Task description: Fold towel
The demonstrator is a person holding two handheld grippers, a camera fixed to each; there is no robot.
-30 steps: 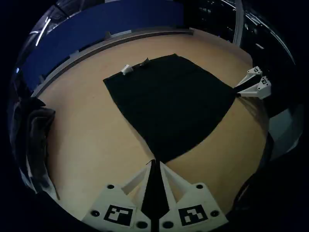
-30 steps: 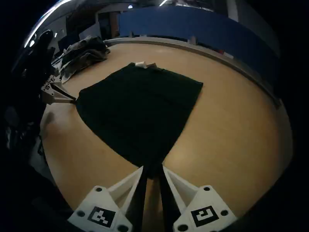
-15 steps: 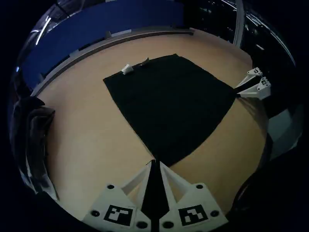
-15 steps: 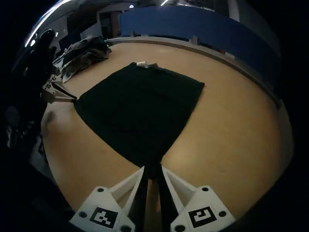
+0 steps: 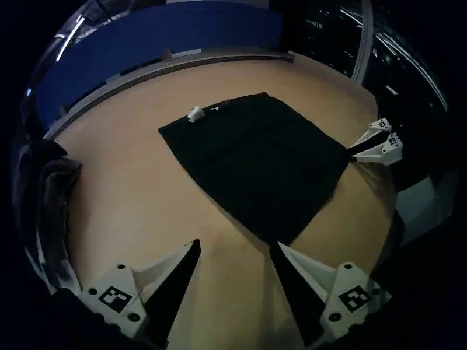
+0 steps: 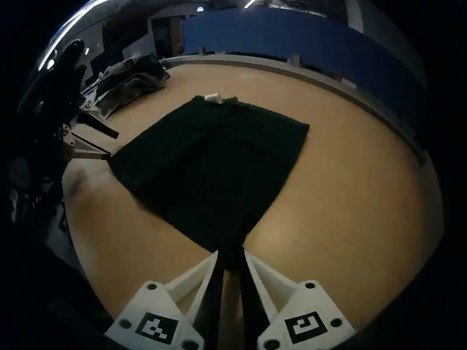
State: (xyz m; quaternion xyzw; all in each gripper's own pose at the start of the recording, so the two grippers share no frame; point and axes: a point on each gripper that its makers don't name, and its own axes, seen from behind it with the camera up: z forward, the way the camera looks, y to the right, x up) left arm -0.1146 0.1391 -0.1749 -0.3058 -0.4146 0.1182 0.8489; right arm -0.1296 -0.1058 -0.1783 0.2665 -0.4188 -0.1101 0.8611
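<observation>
A black towel (image 5: 257,157) lies flat on the wooden table (image 5: 134,192), with a small white tag (image 5: 194,112) at its far edge. My left gripper (image 5: 234,245) is open just off the towel's near corner, which rests on the table between the spread fingers. In the right gripper view, the left gripper (image 6: 114,146) sits open at the towel's left corner. My right gripper (image 6: 230,254) is shut on another corner of the towel (image 6: 216,169). From the left gripper view, the right gripper (image 5: 352,153) pinches that corner at the right.
A heap of dark grey cloth (image 5: 49,192) lies at the table's left end, also seen as the cloth heap (image 6: 125,76). A blue partition (image 5: 157,35) runs along the table's far edge. Bare wood surrounds the towel.
My left gripper has opened and let go of the towel corner, which now lies on the table. The right gripper stays shut on its corner.
</observation>
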